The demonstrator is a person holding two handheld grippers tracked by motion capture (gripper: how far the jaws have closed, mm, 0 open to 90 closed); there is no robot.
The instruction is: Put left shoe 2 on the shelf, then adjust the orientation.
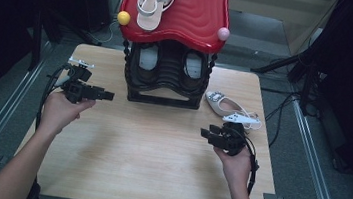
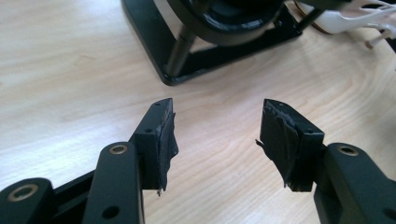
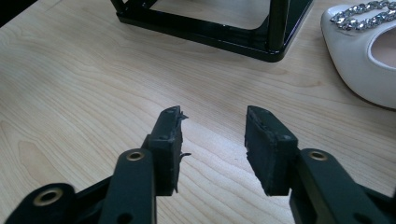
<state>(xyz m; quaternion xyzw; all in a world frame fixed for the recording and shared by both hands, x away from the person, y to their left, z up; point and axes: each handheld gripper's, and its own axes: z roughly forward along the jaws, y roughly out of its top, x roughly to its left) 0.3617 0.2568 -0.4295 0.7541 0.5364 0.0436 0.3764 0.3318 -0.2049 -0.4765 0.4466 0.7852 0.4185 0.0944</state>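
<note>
On the table [image 1: 159,143], right of the rack [image 1: 167,78]: white shoe [image 1: 227,104], just beyond the right gripper [image 1: 218,134]. Both grippers spread, empty; left gripper [image 1: 99,94] near the rack's left. Risk: clipping the rack's base, or pinching a thin strap and dropping the shoe.

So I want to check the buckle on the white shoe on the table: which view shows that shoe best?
The right gripper view: the white shoe is close, with its jewelled buckle sharp at the toe, though the heel is cut off. The high view shows the whole shoe, small, right of the black rack. The left gripper view catches only a white edge and straps.
</note>
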